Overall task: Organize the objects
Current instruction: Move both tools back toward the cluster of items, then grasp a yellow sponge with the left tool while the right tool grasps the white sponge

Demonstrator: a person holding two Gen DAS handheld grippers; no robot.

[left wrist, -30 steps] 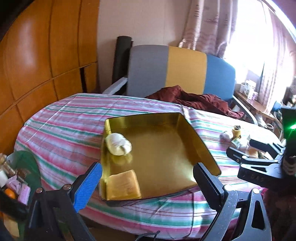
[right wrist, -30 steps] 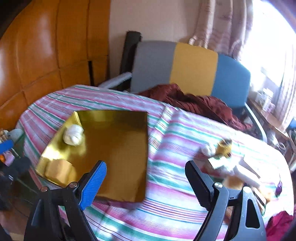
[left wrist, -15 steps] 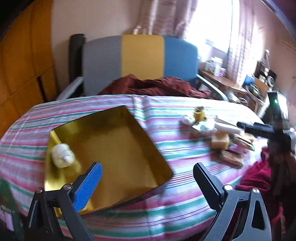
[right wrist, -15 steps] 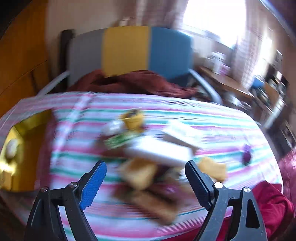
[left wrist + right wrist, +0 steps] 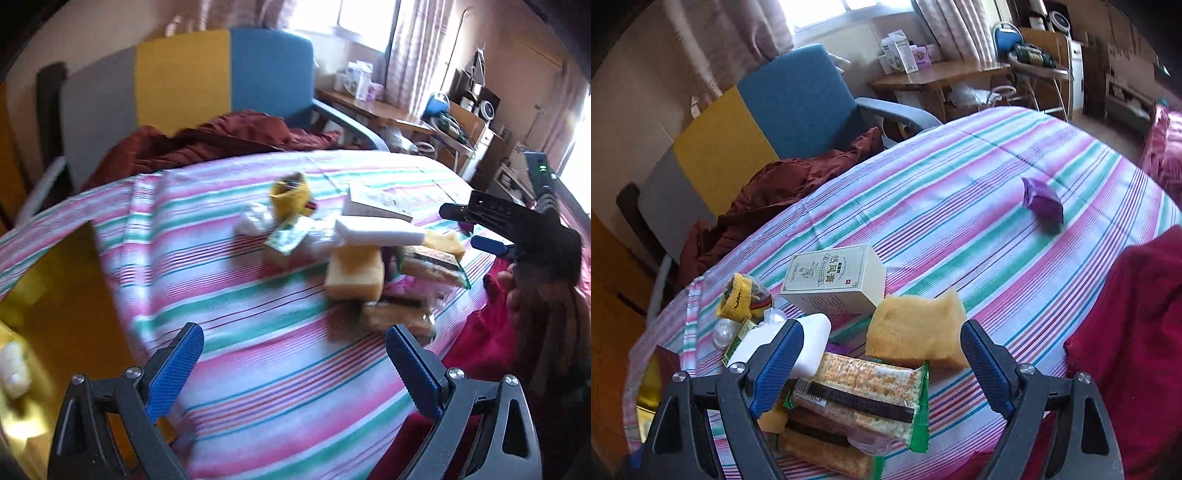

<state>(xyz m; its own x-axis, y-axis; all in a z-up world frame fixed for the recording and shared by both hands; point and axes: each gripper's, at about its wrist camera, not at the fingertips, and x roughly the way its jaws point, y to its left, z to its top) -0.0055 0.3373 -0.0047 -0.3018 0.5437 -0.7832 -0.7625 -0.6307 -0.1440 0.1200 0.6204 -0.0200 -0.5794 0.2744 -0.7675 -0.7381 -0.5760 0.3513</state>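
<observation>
A pile of items lies on the striped table: a cream box, a yellow sponge, a white block, wrapped cracker packs and a yellow sock. A purple packet lies apart to the right. My right gripper is open and empty, just above the cracker packs and sponge; it also shows in the left wrist view. My left gripper is open and empty over bare cloth, short of the pile. The gold tray with a white roll is at the left.
A grey, yellow and blue chair with a maroon cloth stands behind the table. A red cloth lies at the table's right edge. A cluttered wooden desk stands by the window.
Both grippers have swung right, away from the gold tray and toward the pile of items. The right gripper now hovers over the cracker packs. Both stay open.
</observation>
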